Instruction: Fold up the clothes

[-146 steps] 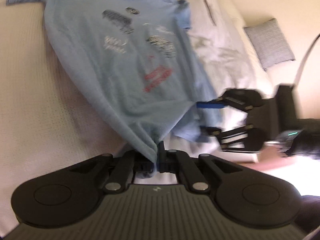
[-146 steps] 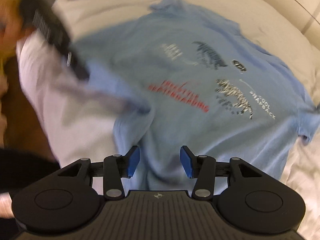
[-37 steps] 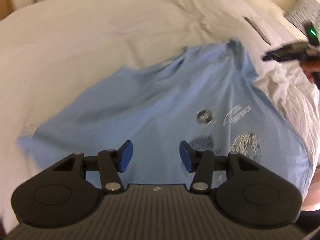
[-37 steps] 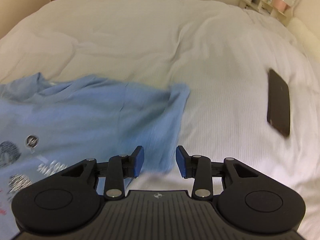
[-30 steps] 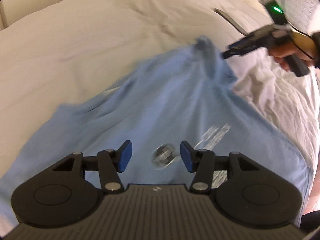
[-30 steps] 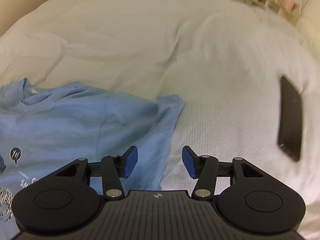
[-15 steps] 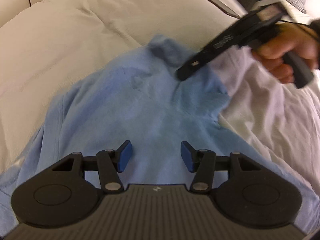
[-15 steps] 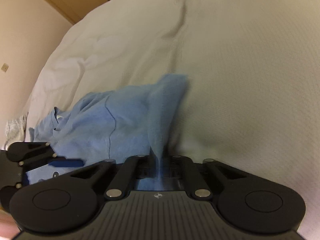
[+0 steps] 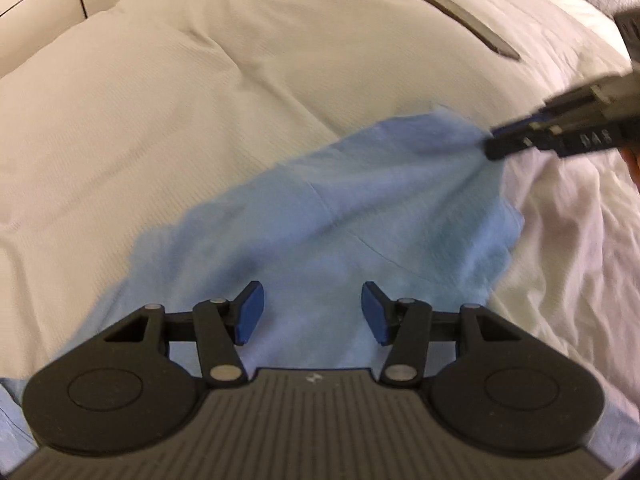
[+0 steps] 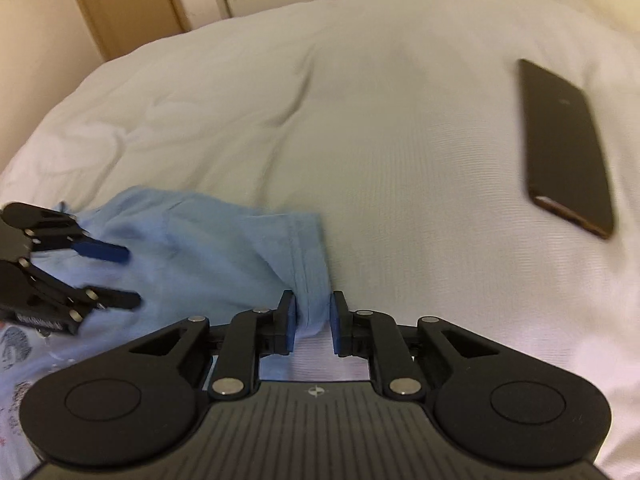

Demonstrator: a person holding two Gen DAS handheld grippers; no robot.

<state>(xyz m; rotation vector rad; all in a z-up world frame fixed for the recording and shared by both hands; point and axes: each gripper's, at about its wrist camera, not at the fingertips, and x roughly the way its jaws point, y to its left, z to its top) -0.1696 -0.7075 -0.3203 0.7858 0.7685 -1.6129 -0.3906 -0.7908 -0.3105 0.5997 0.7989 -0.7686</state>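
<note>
Right, bed (image 10: 360, 100) fills both views, white duvet, with the blue T-shirt (image 9: 340, 216) spread across its near side and partly rumpled, print end toward me at lower left of the right wrist view. Its sleeve (image 10: 308, 256) is the part sticking out to the right, hem running near-to-far, so its long axis points roughly straight away from my right gripper (image 10: 312, 328). That gripper is narrowed onto the near end of the sleeve hem, cloth sitting between the pads; a thin gap shows on either side, so I can't tell if it's pinching firmly or only bracketing the fabric. My left gripper (image 9: 312, 316) hangs wide open over the shirt body, nothing between its pads, and sits left of the sleeve. So the right hand is the one on the sleeve, and the shirt body lies to its left; my judgement is that any fold of this sleeve would go leftward, across the hem line, onto the body. Shirt isn't folded into a packet as it lies. Dark phone (image 10: 568, 148) lies flat on the duvet far right, well apart from the cloth.
</note>
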